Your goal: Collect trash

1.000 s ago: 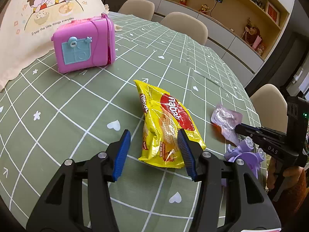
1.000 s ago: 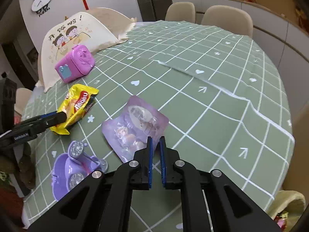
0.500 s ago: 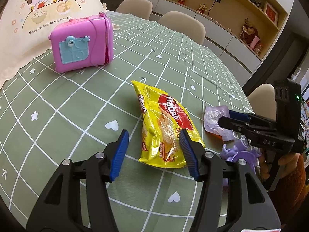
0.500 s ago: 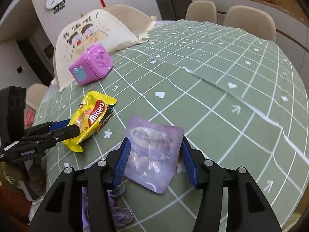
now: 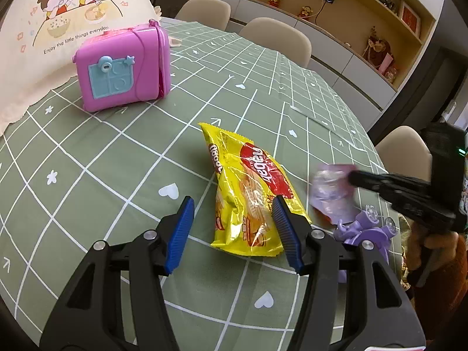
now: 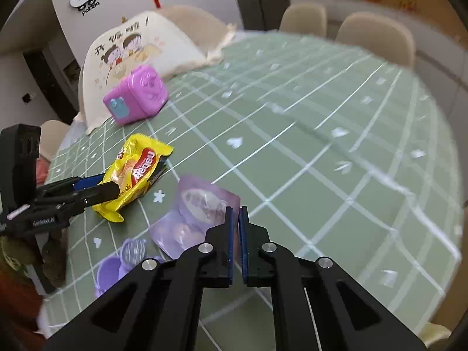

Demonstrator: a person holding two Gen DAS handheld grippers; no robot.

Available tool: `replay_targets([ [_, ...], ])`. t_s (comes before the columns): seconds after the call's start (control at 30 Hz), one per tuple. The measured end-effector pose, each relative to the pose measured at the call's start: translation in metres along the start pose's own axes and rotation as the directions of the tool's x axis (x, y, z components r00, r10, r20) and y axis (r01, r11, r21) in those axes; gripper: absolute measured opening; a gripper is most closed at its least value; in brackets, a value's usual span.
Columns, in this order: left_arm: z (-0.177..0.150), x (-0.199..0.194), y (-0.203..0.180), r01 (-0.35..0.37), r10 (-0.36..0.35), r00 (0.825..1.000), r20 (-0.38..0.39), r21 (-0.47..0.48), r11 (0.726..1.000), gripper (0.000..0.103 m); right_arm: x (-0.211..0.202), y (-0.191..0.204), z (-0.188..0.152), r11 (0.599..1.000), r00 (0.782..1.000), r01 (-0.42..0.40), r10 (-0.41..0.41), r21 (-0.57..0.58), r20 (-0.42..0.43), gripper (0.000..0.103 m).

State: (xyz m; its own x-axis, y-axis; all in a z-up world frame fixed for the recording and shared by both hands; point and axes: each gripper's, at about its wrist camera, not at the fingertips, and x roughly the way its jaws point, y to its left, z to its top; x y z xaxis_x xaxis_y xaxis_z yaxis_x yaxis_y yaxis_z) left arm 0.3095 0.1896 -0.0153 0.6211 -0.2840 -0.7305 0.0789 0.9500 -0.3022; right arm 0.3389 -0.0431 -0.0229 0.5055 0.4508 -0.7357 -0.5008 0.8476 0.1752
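- Spreading across most of both views is a round table (image 5: 87, 158) under a sage-green cloth ruled with white grid lines, hearts and stars, with beige padded chairs (image 5: 275, 38) around its far edge.
- A cream fabric food cover (image 5: 38, 29), printed with two cartoon children eating, stands at the back of the table.
- Just in front of that cover sits a bright pink plastic toy case (image 5: 122, 67) with a pale blue panel on its face.
- The left gripper (image 5: 234, 228), black with ribbed blue pads, hangs low over the table with its fingers (image 5: 180, 231) parted and nothing pressed between them; the right finger overlaps the lower edge of the yellow packet in the left view, but whether it touches I cannot tell.
- The right gripper (image 6: 236, 239) has its fingers (image 6: 229, 234) clenched on the near edge of a crinkled translucent lilac plastic wrapper (image 6: 199, 207), which looks tipped up off the cloth.
- A shiny yellow snack packet (image 5: 248, 193) with a red logo lies flat near the middle, just beside the lilac wrapper.
- A small purple plastic toy (image 5: 365, 228) with clear round knobs rests at the near edge, close to the wrapper.
- A person's hand in a rust-coloured sleeve (image 5: 435, 245) grips the right gripper's handle.
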Motion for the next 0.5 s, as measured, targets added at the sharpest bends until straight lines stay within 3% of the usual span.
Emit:
replay_targets([
  [0.2,0.008,0.006,-0.005,-0.035,0.034,0.999,-0.015,-0.037,0.999,0.052,-0.049,-0.001,-0.009,0.996,0.991,0.082,-0.079,-0.022,0.109,0.004],
  [0.27,0.009,0.008,-0.007,-0.033,0.032,0.999,-0.021,-0.043,0.999,0.028,-0.061,-0.001,-0.013,0.994,0.987,0.102,-0.097,-0.032,0.131,0.004],
  [0.37,0.010,0.005,-0.016,-0.040,0.040,0.999,-0.002,-0.026,0.999,0.016,-0.075,-0.007,-0.020,0.992,0.981,0.120,-0.115,-0.024,0.153,0.004],
  [0.5,0.013,-0.015,-0.039,-0.047,0.045,0.996,0.075,0.024,0.999,0.015,-0.089,-0.017,-0.030,0.990,0.976,0.139,-0.137,0.002,0.172,0.004],
])
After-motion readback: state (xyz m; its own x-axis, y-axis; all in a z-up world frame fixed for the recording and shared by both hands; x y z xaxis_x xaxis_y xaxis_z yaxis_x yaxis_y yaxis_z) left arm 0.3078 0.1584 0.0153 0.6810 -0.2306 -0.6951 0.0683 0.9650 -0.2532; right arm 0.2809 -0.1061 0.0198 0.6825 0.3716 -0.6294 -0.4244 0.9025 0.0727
